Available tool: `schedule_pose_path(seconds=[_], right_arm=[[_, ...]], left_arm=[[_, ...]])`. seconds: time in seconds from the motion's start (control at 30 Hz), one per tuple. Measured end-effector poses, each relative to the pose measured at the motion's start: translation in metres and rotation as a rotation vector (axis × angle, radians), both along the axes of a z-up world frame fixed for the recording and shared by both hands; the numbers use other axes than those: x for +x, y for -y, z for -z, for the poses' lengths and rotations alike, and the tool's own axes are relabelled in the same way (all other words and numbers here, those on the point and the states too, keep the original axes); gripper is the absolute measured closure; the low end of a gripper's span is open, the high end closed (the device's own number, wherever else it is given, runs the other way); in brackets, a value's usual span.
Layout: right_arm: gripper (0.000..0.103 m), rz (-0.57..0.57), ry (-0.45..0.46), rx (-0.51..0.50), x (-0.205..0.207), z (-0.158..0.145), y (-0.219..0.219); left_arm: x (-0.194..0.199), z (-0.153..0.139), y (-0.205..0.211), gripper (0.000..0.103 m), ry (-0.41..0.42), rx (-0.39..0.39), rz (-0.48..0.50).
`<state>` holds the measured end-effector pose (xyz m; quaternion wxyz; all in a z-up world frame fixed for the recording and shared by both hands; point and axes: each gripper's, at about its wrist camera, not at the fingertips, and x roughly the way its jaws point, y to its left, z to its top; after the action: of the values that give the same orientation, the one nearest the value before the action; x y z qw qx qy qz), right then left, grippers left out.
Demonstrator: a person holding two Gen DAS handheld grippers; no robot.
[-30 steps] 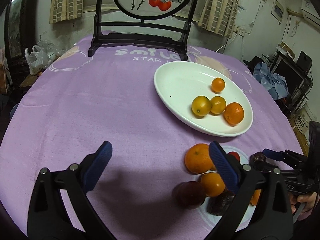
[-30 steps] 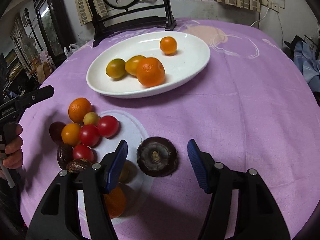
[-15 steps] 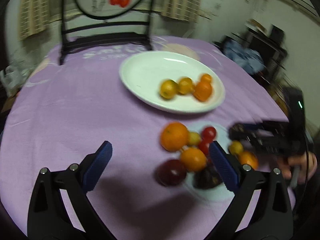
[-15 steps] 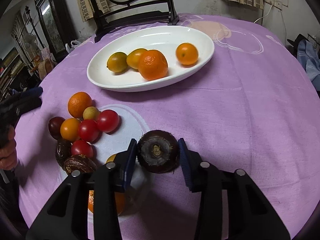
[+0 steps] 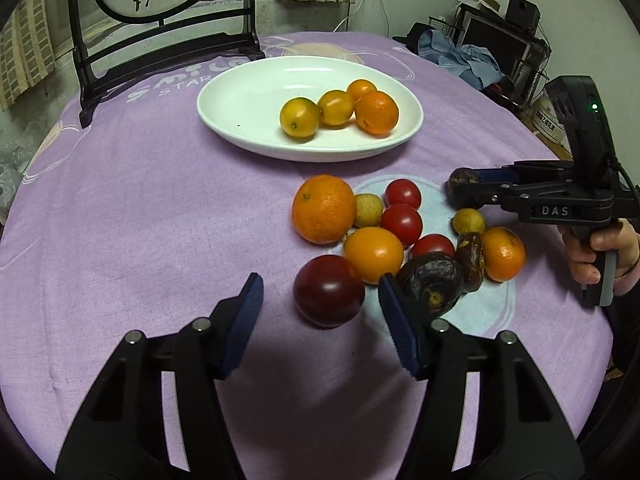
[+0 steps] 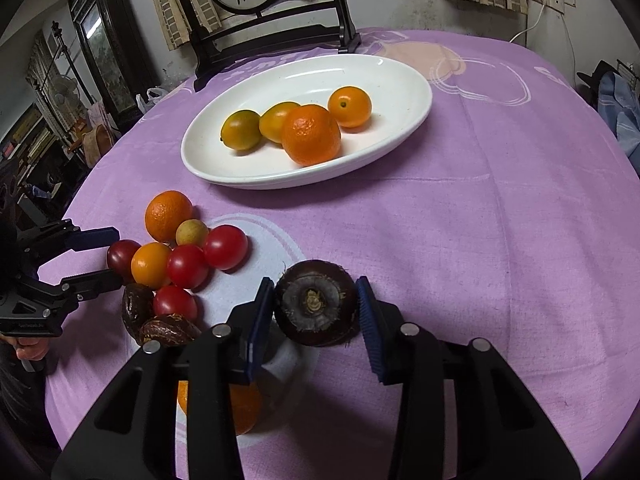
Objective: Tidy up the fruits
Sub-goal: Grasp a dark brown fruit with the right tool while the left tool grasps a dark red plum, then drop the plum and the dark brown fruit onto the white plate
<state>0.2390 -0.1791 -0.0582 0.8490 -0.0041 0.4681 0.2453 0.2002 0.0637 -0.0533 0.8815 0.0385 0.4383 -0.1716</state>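
Right gripper (image 6: 316,308) has closed its jaws on the dark fruit (image 6: 315,303).

"DAS" on right gripper (image 5: 464,190); "STAR" on tablecloth (image 5: 120,200)

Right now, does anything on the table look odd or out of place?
Mostly the loose pile of fruit lying on the cloth beside the plate, which holds only four. Nothing looks spilled or damaged.
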Motion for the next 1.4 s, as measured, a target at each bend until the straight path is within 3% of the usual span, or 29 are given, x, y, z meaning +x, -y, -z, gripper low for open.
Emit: schedule_pose_path(seconds=[0.3,0.43,0.83,1.03,1.27,1.4], right_arm=[[0.061,0.008,0.004,0.001,-0.001,-0.001,0.001],[0.061,0.007,0.003,0.002,-0.001,-0.001,0.001],[0.061,-0.001,0.035,0.033,-0.006,-0.007,0.001],[0.061,0.004,0.14,0.083,-0.01,-0.023,0.003],[0.061,0.053,0.182,0.176,0.019,-0.038,-0.006],[0.061,0.016,0.2,0.135,0.036,-0.043,-0.037]], left_arm=[[0.003,0.009,0.005,0.053,-0.019,0.019,0.018],[0.005,0.016,0.01,0.063,-0.042,0.036,0.035],[0.001,0.003,0.005,0.064,0.024,0.063,-0.017],[0.0,-0.02,0.0,0.064,0.094,-0.008,-0.065],[0.044,-0.044,0.006,0.064,0.165,-0.046,-0.187],[0.092,-0.042,0.011,0.064,0.142,-0.041,-0.255]])
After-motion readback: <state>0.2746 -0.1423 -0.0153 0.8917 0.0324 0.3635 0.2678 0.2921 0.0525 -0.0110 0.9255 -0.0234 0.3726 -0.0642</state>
